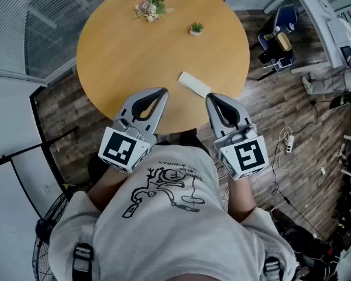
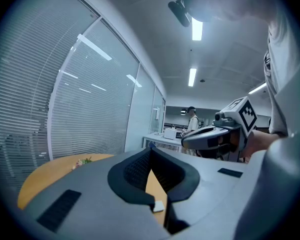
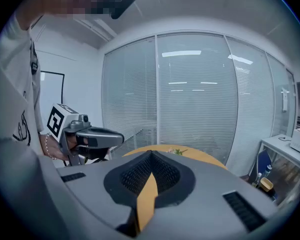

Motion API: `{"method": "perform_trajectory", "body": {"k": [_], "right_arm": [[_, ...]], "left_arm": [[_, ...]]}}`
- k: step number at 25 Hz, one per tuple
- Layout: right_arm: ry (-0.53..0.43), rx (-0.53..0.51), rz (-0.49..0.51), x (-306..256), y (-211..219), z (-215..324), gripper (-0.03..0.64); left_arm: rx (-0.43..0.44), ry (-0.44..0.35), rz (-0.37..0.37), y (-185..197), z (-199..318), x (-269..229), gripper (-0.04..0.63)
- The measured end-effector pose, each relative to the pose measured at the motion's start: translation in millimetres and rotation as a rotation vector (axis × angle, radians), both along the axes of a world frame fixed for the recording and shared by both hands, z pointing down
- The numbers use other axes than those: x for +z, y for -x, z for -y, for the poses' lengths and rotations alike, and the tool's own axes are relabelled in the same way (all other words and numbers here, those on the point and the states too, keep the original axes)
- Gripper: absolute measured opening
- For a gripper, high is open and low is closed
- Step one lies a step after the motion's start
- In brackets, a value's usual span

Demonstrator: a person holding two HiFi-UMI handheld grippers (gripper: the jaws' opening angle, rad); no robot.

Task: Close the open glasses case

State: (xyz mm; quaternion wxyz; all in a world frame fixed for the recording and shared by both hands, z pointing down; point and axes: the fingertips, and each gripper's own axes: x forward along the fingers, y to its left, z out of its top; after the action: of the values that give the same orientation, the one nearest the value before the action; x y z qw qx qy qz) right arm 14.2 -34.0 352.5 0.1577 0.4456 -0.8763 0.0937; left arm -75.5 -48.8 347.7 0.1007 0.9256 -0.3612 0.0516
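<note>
With both pairs of jaws pressed together and empty, my right gripper (image 1: 210, 98) is nearer than my left gripper (image 1: 162, 91) to the pale flat oblong glasses case (image 1: 194, 84), which lies just beside it at 10 o'clock, its long axis running from 10 to 4 o'clock.

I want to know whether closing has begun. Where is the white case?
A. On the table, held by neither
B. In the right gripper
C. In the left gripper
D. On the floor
A: the white case lies on the table near its edge; the left gripper and right gripper are both shut and empty.
</note>
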Motion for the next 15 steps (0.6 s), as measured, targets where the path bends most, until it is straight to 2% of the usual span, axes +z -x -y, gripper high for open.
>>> {"method": "perform_trajectory", "body": {"k": [5,9,15], "right_arm": [[-0.033,0.008,-0.004,-25,7,-7,0.008],[-0.046,0.003,0.006,-32,13,-11,0.008],[-0.038,0.021,-0.011,-35,15,-13,0.008]], "left_arm": [[-0.001,-0.031,-0.028,6,-9,-23,0.02],[-0.005,-0.076,-0.103,7,-11,-42,0.02],[0.002,-0.084,-0.104,10,-15,-48,0.02]]}}
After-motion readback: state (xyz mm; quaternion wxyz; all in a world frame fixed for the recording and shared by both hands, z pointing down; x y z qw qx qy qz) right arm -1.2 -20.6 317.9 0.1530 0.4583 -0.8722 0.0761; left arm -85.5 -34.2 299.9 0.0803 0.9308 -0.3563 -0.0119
